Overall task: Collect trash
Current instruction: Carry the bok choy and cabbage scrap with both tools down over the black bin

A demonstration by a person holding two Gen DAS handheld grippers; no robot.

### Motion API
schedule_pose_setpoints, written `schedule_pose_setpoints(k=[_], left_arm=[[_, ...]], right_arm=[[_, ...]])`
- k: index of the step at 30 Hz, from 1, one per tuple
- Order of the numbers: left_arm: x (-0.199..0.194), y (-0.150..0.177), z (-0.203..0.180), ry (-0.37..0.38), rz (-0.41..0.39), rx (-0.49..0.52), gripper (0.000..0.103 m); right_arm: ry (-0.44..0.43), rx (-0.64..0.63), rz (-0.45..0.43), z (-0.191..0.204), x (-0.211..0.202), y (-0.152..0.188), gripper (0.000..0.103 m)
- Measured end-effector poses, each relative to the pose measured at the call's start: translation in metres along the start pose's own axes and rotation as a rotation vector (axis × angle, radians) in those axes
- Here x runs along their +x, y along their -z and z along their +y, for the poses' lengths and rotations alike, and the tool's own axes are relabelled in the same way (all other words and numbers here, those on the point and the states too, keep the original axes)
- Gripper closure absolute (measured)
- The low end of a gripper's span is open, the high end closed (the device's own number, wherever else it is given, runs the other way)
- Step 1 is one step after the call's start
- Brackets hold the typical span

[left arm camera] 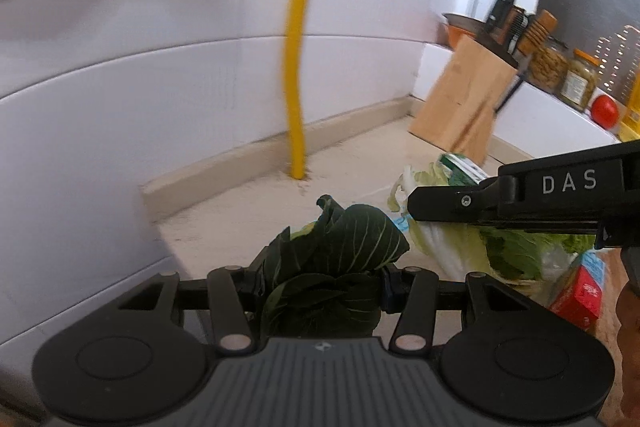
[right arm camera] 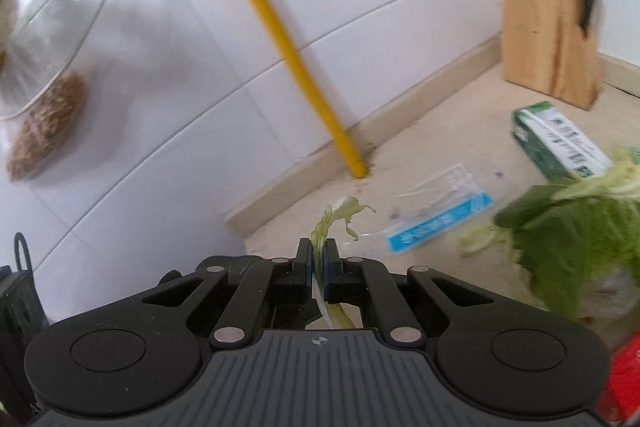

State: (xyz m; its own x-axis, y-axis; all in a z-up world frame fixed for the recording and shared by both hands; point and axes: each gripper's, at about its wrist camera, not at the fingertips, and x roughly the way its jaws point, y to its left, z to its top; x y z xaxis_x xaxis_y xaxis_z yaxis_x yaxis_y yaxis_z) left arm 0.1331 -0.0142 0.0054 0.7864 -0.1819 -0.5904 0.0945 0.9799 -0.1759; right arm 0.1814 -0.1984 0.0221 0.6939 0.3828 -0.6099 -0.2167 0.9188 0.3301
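Observation:
My left gripper (left arm camera: pixel 322 281) is shut on a crumpled dark green leaf (left arm camera: pixel 340 247), held above the beige counter (left arm camera: pixel 240 211). A thin pale green cabbage scrap (right arm camera: pixel 340 215) sticks up between the pads of my right gripper (right arm camera: pixel 319 267), which is shut on it. The right gripper's black body (left arm camera: pixel 520 199) crosses the right side of the left wrist view. Under it lie pale cabbage leaves (left arm camera: pixel 452 247). In the right wrist view, loose green leaves (right arm camera: pixel 572 231), a clear wrapper with a blue strip (right arm camera: pixel 436 219) and a green-and-white carton (right arm camera: pixel 560 143) lie on the counter.
A yellow pipe (left arm camera: pixel 298 59) runs down the white tiled wall to the counter. A wooden knife block (left arm camera: pixel 464 99) stands at the back right, with jars (left arm camera: pixel 576 79) and a tomato (left arm camera: pixel 604 111) on the ledge behind. A red packet (left arm camera: pixel 584 295) lies at the right.

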Motion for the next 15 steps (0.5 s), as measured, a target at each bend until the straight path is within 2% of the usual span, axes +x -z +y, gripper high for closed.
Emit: schedule_pose_setpoints(k=[15], left_arm=[[-0.043,0.021,0.069,-0.187,-0.036,-0.130,0.060]], right_arm=[[-0.165,-0.120,0.118,0.075,0.043,0.013,0.096]])
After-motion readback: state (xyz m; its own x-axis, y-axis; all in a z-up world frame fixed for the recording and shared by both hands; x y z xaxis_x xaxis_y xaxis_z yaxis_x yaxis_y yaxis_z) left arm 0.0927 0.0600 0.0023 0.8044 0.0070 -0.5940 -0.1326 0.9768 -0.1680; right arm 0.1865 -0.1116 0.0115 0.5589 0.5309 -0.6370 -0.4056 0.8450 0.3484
